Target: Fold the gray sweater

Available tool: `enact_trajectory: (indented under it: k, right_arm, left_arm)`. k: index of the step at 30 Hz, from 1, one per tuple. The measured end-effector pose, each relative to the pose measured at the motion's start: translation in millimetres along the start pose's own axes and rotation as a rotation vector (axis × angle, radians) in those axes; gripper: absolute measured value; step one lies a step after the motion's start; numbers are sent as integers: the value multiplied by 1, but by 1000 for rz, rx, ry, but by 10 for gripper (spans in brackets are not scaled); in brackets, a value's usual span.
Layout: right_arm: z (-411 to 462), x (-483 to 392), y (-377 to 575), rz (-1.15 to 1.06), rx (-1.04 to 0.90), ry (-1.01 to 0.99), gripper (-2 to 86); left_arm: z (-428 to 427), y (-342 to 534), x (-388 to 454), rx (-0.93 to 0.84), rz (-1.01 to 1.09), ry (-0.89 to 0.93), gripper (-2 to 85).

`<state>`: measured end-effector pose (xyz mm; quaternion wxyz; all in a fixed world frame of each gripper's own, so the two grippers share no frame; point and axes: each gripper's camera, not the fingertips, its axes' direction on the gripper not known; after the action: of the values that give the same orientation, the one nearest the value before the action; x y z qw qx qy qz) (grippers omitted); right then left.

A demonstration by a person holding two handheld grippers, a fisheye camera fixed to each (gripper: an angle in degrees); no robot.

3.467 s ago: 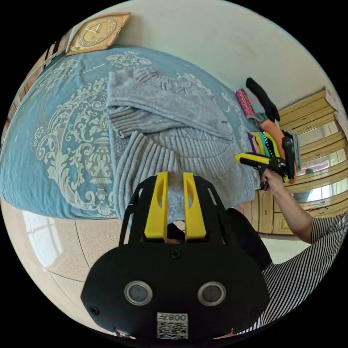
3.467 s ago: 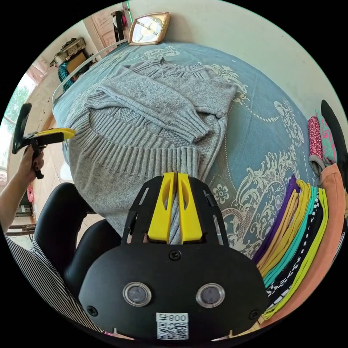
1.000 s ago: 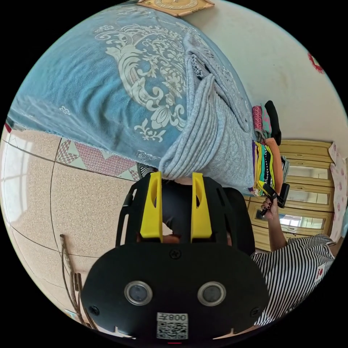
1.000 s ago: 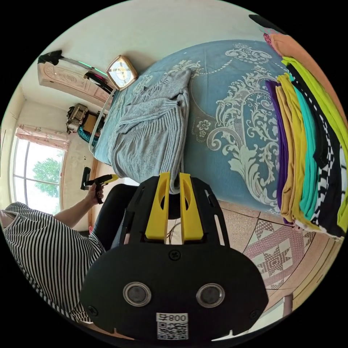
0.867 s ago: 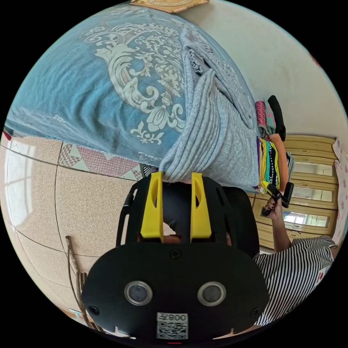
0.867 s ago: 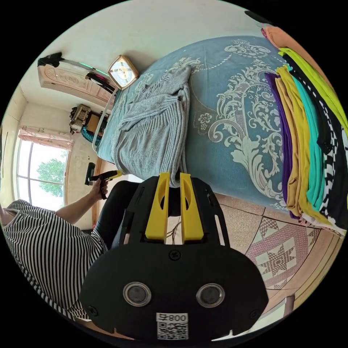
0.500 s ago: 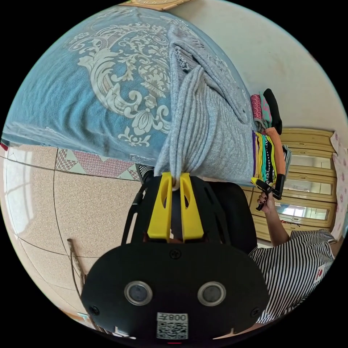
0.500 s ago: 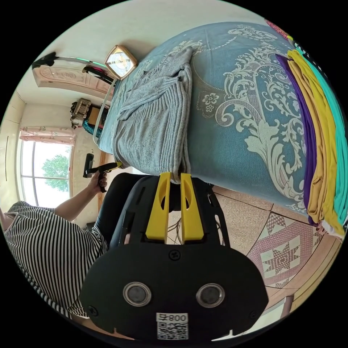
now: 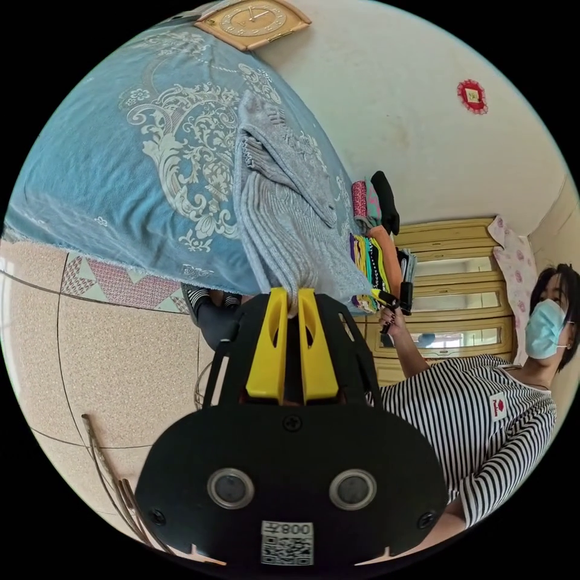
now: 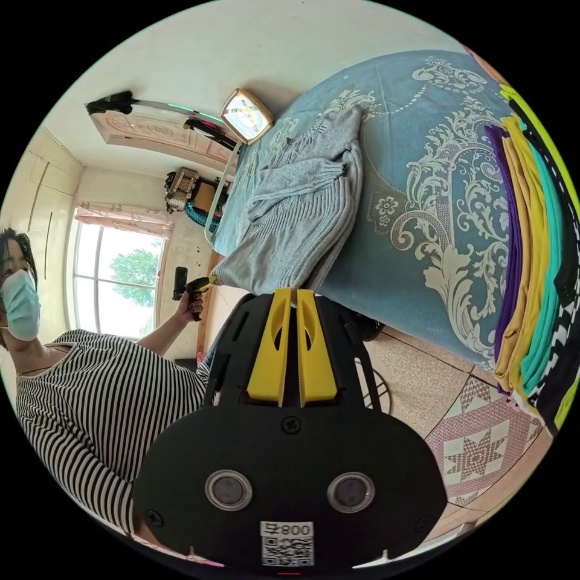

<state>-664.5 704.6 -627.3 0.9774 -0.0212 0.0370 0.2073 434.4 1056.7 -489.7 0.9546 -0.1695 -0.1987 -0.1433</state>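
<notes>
From the left gripper view, my left gripper (image 9: 287, 295) has its yellow fingers (image 9: 267, 344) drawn nearly together on the ribbed hem corner of the gray sweater (image 9: 284, 199), which runs away from the fingertips up across the bed (image 9: 103, 157) and its blue patterned cover. Beyond the sweater, on the far side from my fingers, a stack of folded clothes (image 9: 371, 254) sits at the bed's edge, and the right gripper (image 9: 382, 296) shows there in the person's hand (image 9: 393, 317), at the hem's other corner. A clock (image 9: 254, 21) leans at the wall past the sweater's collar end. In the right gripper view, my right gripper (image 10: 289, 294) likewise has its fingers (image 10: 270, 347) pinched close on the sweater (image 10: 302, 199) at its hem edge, the cloth hanging off the bed (image 10: 423, 181) just ahead of the fingertips. The left gripper (image 10: 202, 283) appears off to one side at the opposite hem corner. Bright folded clothes (image 10: 531, 254) lie on the other side of my fingers, and tiled floor (image 10: 417, 374) shows below the bed's edge.
</notes>
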Motion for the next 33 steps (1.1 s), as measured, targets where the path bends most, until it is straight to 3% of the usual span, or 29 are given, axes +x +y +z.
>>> enact_trajectory:
  k: [22,33]
  right_arm:
    - [-26,-6,74,-31,-45,-101,7]
    - [-37,1,21,-89,53,-140,9]
  left_arm:
    - [-101,41,36,88,4,125,31]
    - [-138,-29,55,186,95,182,32]
